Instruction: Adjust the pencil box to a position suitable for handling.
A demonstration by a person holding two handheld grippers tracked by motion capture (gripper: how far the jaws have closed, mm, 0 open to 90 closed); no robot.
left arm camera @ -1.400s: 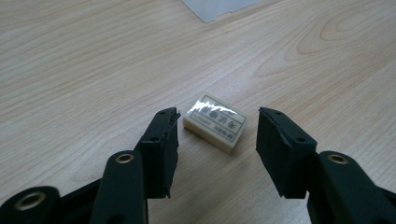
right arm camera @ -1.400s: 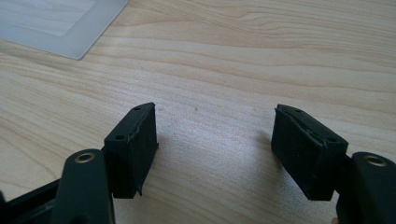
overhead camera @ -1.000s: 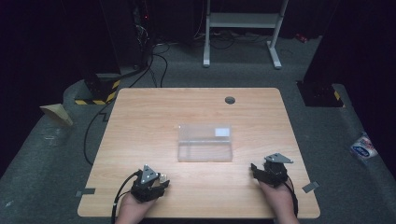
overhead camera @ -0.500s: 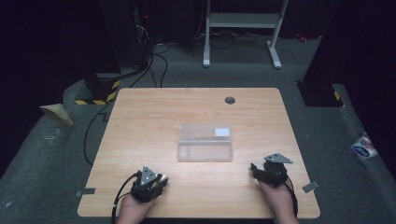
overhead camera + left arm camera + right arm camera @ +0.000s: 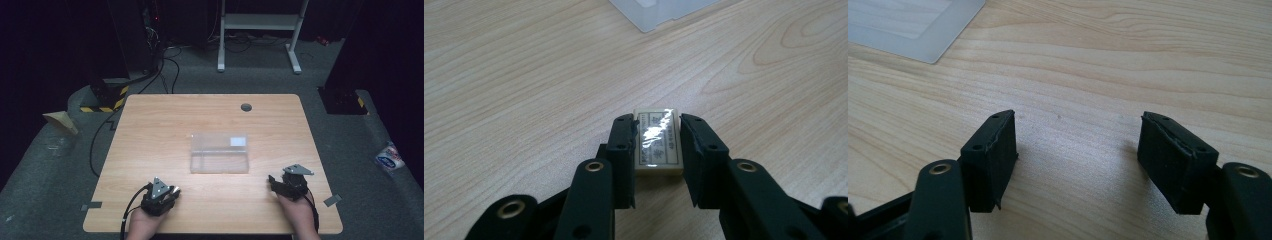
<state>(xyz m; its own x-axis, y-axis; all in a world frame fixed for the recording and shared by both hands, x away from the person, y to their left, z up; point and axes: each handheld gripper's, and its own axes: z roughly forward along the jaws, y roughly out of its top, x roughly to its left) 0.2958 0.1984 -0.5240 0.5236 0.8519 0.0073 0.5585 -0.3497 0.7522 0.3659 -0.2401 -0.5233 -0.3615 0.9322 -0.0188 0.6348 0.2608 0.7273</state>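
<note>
dark room | wood table | left jaws clenched on eraser | right jaws released

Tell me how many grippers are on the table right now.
2. The left gripper sits at the table's near left edge, jaws just closed on a small wrapped block. The right gripper sits at the near right, jaws apart, nothing between them.

The desk is light brown wood with wavy grain lines. The box on it is see-through and a bit milky, with a white label. The little eraser is cream with a shiny wrapper and dark print. Both hand-held grippers are black: the left hand-held gripper and the right hand-held gripper. The floor is grey.
</note>
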